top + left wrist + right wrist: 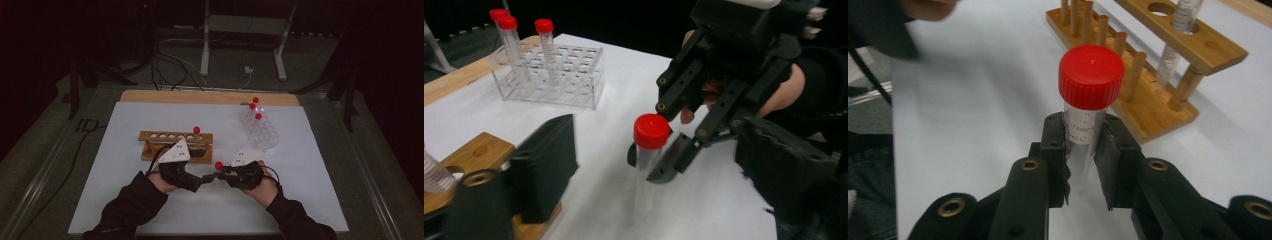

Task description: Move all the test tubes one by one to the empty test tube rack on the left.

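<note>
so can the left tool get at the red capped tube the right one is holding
Probably yes. The tube stands upright in the right tool, clamped just below its cap, and the left tool sits beside it with jaws apart and nothing between them and the lower tube.

You are working at a wooden table [210,96] carrying a white sheet [125,200]; a wooden tube rack [155,136] and a clear plastic tube rack [261,131] are standing on it.

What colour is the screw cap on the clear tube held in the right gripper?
Red; the screw cap shows best in the right gripper view.
</note>
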`<state>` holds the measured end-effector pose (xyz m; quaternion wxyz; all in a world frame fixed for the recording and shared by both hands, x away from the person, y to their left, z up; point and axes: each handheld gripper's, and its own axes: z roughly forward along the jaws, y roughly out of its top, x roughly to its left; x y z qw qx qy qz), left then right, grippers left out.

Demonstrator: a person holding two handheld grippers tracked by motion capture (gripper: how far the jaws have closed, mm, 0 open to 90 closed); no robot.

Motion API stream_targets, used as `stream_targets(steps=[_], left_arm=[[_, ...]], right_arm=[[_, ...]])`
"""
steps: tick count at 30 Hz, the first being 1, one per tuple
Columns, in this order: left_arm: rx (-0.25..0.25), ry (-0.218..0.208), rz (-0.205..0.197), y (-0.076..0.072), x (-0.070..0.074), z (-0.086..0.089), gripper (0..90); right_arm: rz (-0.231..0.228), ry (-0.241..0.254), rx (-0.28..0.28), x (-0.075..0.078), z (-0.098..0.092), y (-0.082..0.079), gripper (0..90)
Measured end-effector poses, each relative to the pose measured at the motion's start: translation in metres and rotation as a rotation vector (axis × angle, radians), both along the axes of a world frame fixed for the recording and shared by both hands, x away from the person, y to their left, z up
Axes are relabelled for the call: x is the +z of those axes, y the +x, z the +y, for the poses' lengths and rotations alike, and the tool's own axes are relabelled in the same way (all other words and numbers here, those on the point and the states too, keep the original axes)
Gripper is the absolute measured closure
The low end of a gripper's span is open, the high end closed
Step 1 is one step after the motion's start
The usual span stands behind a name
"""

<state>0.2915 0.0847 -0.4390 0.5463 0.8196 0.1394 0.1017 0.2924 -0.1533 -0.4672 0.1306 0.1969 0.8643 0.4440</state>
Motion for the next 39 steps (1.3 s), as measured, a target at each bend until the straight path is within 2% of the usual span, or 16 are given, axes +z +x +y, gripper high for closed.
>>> stream_targets(steps=[6,7,9,16,17,21,25,31,35,39], left_arm=[[-0.018,0.020,-0.014,0.001,-0.004,-0.010,35.5],[-0.013,0.024,-0.024,0.001,-0.005,-0.012,40.9],[-0.013,0.028,-0.020,0.001,-0.006,-0.015,42.2],[-0.007,0.050,-0.049,0.003,-0.009,-0.022,59.8],[-0.004,0.053,-0.054,0.003,-0.009,-0.023,59.8],[-0.010,0.050,-0.056,0.003,-0.010,-0.024,69.1],[-0.014,0.064,-0.066,0.003,-0.008,-0.026,71.3],[-0.024,0.052,-0.055,0.003,-0.004,-0.023,71.8],[-0.002,0.065,-0.068,0.004,-0.002,-0.019,71.9],[0.022,0.061,-0.070,0.005,0.003,-0.010,71.9]], right_arm=[[0.001,0.005,0.011,0.002,0.002,-0.003,75.3],[0.001,0.005,0.019,0.003,0.002,-0.004,75.3],[0.000,0.005,0.019,0.003,0.002,-0.004,75.3],[0.001,0.015,0.023,0.003,0.001,-0.005,75.3],[0.001,0.015,0.023,0.003,0.001,-0.005,75.3],[0.001,0.015,0.018,0.003,0.001,-0.005,75.3],[0.001,0.014,0.015,0.003,0.000,-0.005,75.3],[-0.013,0.026,0.024,0.005,-0.002,-0.006,74.1],[-0.014,0.042,0.032,0.007,-0.003,-0.008,64.7],[-0.014,0.047,0.031,0.009,-0.004,-0.010,55.8]])
